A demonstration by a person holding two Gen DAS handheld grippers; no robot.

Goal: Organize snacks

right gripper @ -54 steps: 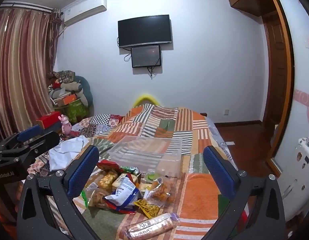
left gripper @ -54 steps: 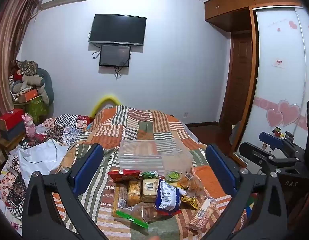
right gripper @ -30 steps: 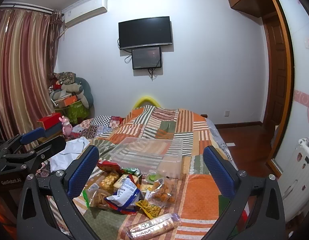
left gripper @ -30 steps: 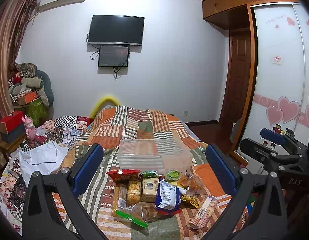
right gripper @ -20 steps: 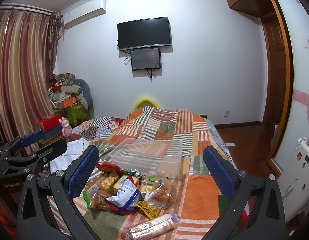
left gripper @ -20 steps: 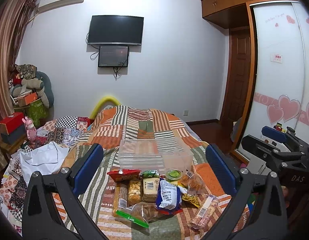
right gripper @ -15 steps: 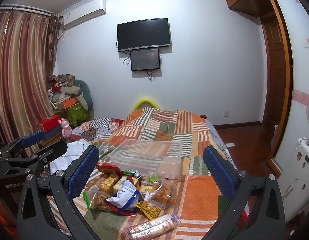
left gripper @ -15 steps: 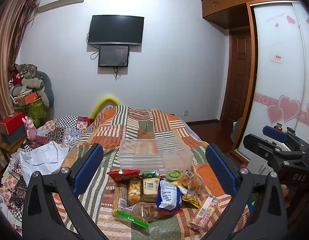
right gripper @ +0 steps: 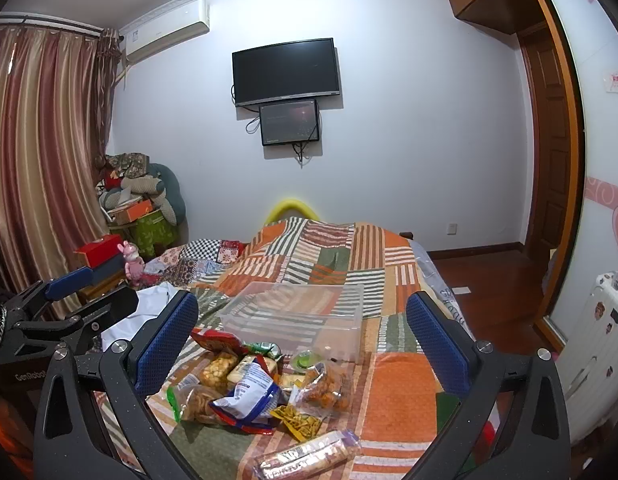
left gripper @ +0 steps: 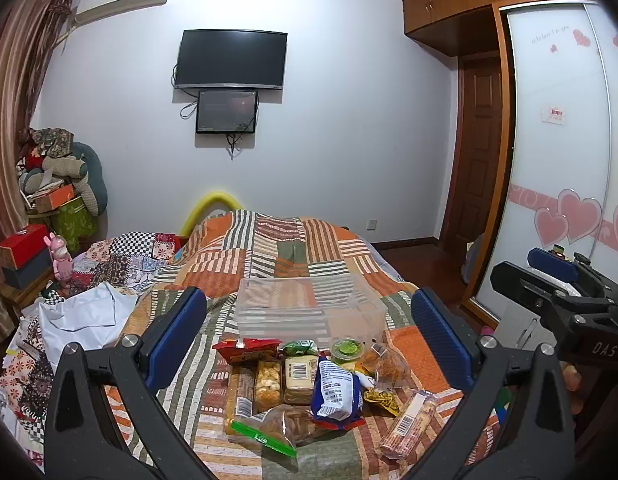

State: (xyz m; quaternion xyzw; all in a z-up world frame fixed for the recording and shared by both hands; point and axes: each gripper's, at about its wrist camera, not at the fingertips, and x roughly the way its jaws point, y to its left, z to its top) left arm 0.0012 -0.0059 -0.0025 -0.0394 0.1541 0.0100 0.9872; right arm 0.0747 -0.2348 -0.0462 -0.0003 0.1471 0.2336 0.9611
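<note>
Left gripper [left gripper: 309, 326]: black frame, blue-padded fingers spread wide, nothing between them, held above near end of bed. Right gripper [right gripper: 301, 326]: same build, spread equally wide, also empty-handed, alongside at similar height.

Snacks heaped on patchwork quilt of orange, green and white stripes [left gripper: 285, 248], near edge of bed, in line with both claws but well below and clear of pads.

Noted in heap:
- blue-and-white crinkled foil bag [left gripper: 336, 390] on top, towards front
- red foil packet [left gripper: 245, 350] at back left, touching box wall
- small round green-lidded tub [left gripper: 347, 349] at back right
- clear pack of square crackers [left gripper: 299, 374] lying flat beside clear pack of puffed yellow bites [left gripper: 267, 379]
- clear zip bag with green seal strip [left gripper: 275, 426] at front
- long clear sleeve of biscuit sticks [left gripper: 409, 424] apart from heap, off to right
- clear bag of orange fried pieces [right gripper: 325, 386]
- yellow packet of thin strips [right gripper: 299, 418]

Clear rectangular plastic storage box [left gripper: 309, 308] just behind heap, open-topped, upright, quilt pattern visible through walls. Contents: none made out.

Black wall-mounted television [left gripper: 232, 60] and smaller dark screen [left gripper: 226, 111] below it on far wall.
</note>
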